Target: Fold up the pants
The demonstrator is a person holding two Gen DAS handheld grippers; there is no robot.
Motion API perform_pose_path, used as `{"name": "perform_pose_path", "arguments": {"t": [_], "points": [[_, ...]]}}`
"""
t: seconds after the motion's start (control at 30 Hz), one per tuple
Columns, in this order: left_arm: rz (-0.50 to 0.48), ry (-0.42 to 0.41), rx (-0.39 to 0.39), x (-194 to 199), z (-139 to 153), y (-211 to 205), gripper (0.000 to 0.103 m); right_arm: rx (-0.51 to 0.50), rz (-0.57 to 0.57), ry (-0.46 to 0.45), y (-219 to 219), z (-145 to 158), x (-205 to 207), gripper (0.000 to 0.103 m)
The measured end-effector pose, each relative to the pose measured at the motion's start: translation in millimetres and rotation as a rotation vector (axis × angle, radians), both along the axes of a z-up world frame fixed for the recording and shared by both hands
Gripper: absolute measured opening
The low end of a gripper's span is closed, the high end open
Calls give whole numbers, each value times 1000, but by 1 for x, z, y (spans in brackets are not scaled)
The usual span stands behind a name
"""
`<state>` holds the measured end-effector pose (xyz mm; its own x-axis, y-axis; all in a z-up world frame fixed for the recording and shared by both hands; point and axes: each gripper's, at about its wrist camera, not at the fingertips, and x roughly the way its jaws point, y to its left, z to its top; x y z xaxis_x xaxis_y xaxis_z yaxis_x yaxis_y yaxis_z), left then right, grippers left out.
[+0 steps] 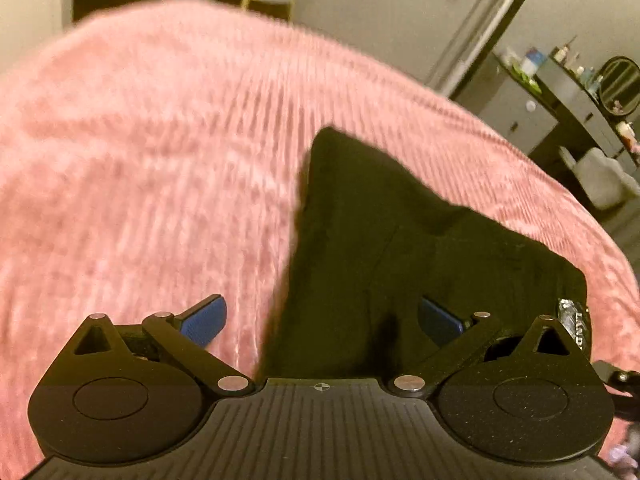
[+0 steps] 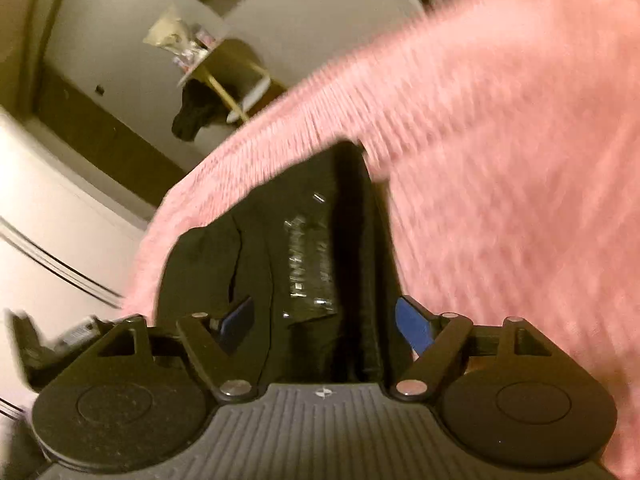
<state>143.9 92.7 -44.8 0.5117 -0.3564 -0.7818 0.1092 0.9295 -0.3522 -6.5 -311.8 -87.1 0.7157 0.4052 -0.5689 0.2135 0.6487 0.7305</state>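
Two sets of tongs hang over a bed, both spread wide with nothing pinched between the blue ribbed pads. The left gripper [image 1: 320, 322] has one pad over bare blanket and the other over dark cloth; the right gripper [image 2: 326, 322] straddles dark cloth, its pads clear of it on either side. Each pair of pads sits on black linkage arms with silver pivot pins, hinged to round matte-black housings and a ridged grey body.

The black pants [image 1: 400, 248] lie on the pink blanket [image 1: 160, 140], folded into a compact, angular bundle with one corner pointing away from the left camera. In the right view the pants [image 2: 280, 248] show layered folds, a seam line and a shiny printed label. The blanket is plush, with fine parallel ribs, and blurred.
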Motion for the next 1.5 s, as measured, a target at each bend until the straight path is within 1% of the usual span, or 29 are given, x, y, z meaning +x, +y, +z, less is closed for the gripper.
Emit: {"name": "perform_pose_path", "arguments": {"t": [0.03,0.07,0.1,0.2,0.27,0.37,0.4,0.47,0.57,0.6,0.63,0.67,0.7,0.77,0.83,1.0,1.1,1.23,1.3,1.37,1.5], "points": [[-21,27,-23,8,-7,2,103,34,-3,11,-6,-7,5,78],[-36,48,-41,14,-12,2,103,35,-19,20,-10,-12,11,78],[-63,74,-76,21,-20,2,103,35,-14,31,-13,-17,18,78],[-135,154,-178,28,-39,-6,103,115,19,20,-22,-32,34,78],[-168,147,-173,32,-43,-15,103,173,41,2,-26,-41,44,78],[-223,131,-201,44,-46,-26,103,204,67,-29,-29,-49,57,76],[-227,131,-202,48,-48,-30,103,210,75,-40,-29,-51,60,73],[-227,124,-205,57,-51,-35,103,201,97,-50,-26,-52,70,69],[-191,110,-234,60,-53,-35,103,168,110,-54,-19,-50,81,61],[-188,99,-249,58,-52,-33,103,151,110,-51,-16,-47,84,57],[-195,86,-266,56,-51,-31,103,123,118,-53,-12,-43,84,56],[-200,77,-286,53,-50,-28,103,105,119,-56,-7,-39,85,52],[-201,68,-309,51,-48,-26,103,98,116,-61,-4,-35,84,49],[-193,56,-350,47,-43,-21,101,83,110,-69,2,-27,86,45],[-185,47,-375,44,-36,-17,100,66,114,-82,8,-16,89,43],[-186,3,-406,36,-13,-14,99,22,146,-121,27,18,106,40],[-172,-41,-405,38,7,-7,99,22,170,-150,38,35,122,40],[-102,-104,-423,45,33,21,99,24,208,-208,56,61,154,40],[-76,-113,-404,49,43,33,99,4,236,-227,67,74,172,39],[-56,-120,-386,54,51,41,99,-21,256,-227,79,85,193,39],[-19,-154,-348,62,63,53,98,-39,271,-212,94,93,228,39]]}}
